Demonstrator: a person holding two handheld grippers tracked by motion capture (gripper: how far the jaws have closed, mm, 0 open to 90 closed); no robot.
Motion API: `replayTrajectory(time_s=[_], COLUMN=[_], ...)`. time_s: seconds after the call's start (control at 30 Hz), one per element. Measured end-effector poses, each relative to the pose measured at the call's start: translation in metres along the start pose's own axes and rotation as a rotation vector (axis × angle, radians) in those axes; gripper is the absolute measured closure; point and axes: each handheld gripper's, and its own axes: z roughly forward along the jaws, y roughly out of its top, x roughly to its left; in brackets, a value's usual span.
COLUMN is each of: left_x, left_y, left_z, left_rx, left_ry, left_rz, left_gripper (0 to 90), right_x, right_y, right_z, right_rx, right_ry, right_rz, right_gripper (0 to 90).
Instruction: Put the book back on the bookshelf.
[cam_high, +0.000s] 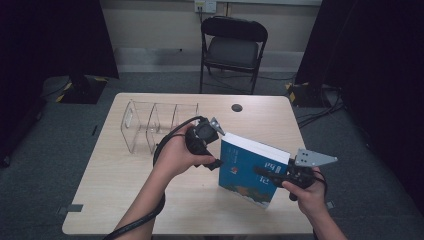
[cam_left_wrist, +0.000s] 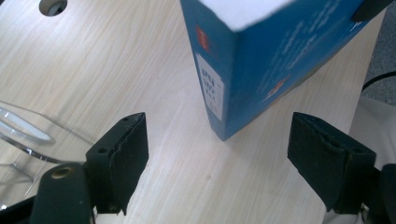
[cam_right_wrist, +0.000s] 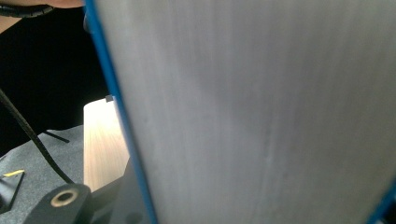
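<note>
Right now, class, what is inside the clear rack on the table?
The clear rack looks empty through its walls; the left hand and its cable cover the near right corner.

Blue paperback book (cam_high: 251, 170) stands near the wooden desk (cam_high: 115, 190) front-right; clear acrylic divider rack (cam_high: 150, 125) rear-left; black folding chair (cam_high: 231, 47) behind desk.

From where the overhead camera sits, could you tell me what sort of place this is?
Probably a recording studio or lab: black curtains flank a lone wooden table, with a folding chair and taped-down stand bases on grey carpet.
</note>
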Motion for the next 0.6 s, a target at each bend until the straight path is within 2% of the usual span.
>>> replayTrajectory(time_s=[0.53, 0.6], left_x=[-0.002, -0.002], left_y=[0.015, 0.017], left_z=[0.001, 0.0], left_rx=[0.003, 0.005], left_ry=[0.006, 0.006], left_rz=[0.026, 0.039], left_gripper=[20.7, 20.7], right_x=[-0.001, -0.001], right_y=[-0.005, -0.006], right_z=[-0.006, -0.006], right_rx=[0.005, 0.004], right_ry=[0.008, 0.008], right_rz=[-0.02, -0.021], right_gripper=[61.0, 60.9])
